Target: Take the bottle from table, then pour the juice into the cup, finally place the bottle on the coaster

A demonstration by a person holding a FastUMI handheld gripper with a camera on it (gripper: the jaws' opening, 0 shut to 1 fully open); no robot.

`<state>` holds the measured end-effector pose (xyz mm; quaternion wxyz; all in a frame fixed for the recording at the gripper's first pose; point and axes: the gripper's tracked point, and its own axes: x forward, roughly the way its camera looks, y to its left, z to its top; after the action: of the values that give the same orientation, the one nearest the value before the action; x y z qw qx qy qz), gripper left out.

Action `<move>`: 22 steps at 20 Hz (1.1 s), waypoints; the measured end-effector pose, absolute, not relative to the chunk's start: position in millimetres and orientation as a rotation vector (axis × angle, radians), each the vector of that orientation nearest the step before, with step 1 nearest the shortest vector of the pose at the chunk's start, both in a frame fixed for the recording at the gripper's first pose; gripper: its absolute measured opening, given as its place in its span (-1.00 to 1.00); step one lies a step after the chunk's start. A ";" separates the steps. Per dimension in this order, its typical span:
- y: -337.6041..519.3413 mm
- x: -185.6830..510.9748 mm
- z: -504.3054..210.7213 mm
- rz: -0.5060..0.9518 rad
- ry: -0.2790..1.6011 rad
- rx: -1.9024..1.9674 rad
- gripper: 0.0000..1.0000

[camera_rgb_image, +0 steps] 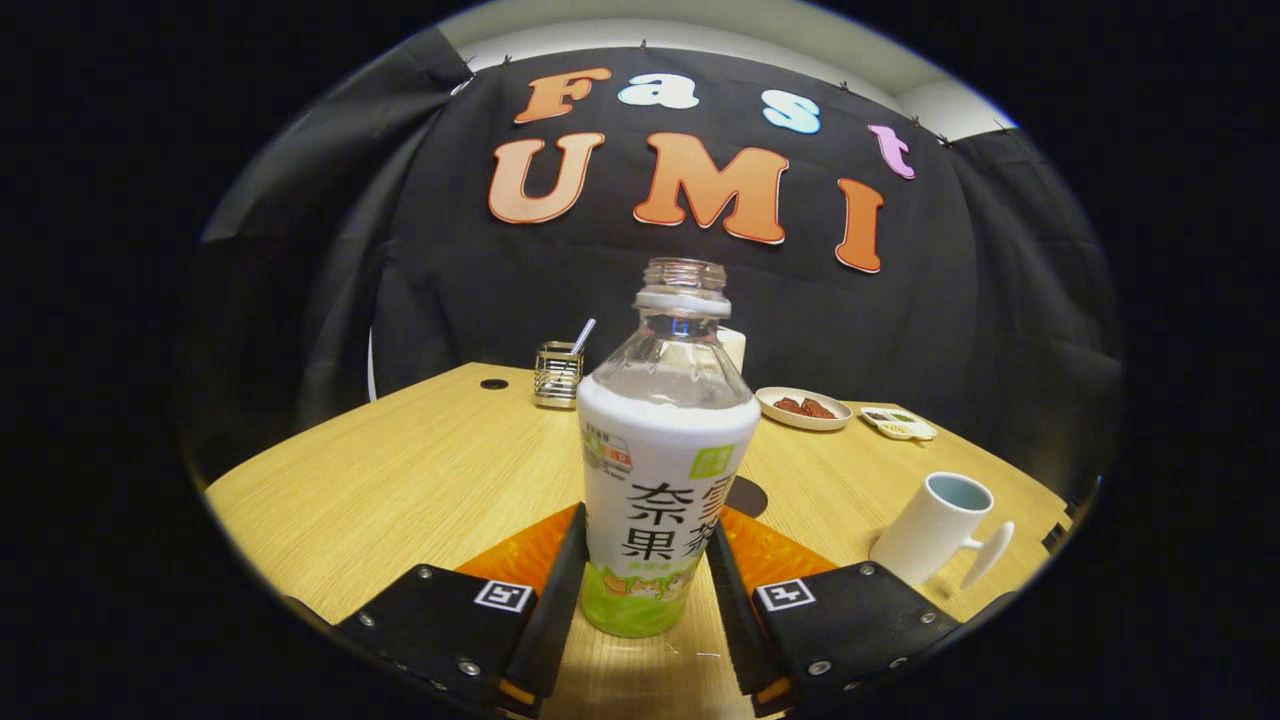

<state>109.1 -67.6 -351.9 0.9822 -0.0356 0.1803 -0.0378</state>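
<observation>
Claw: the claw (pixel 642 590) has its two fingers close on each side of the bottle (pixel 665 470). They look like they touch its sides low down, so I think it is squeezing the bottle.
Bottle: it stands straight up between the fingers, cap off, mouth open at the top. Its long way runs up and down. I cannot tell if its bottom sits on the bench (pixel 400 480) or is just off it.
Cup: the white cup (pixel 935 525) is to the right of the claw, near it, with its handle pointing right. It looks tipped in this round view.
Coaster: the orange coaster (pixel 775 550) lies flat just behind the bottle, under the finger tips.
Next move: I think the bottle must go right, to the cup, then tip its mouth over it.
Count: one bottle, one cup, one coaster, one claw.
Far things: one wire holder (pixel 557 373), one plate (pixel 803 408) with brown bits, one small tray (pixel 898 423), all well apart at the back of the bench.
</observation>
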 end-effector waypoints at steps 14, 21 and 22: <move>-50.0 131.8 -301.8 0.081 0.330 0.468 0.13; -63.3 144.1 -301.2 0.069 0.284 0.770 0.12; -68.5 144.9 -302.3 0.059 0.279 0.810 0.13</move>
<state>144.9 -68.5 -302.3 0.9092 0.3927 0.1353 0.0285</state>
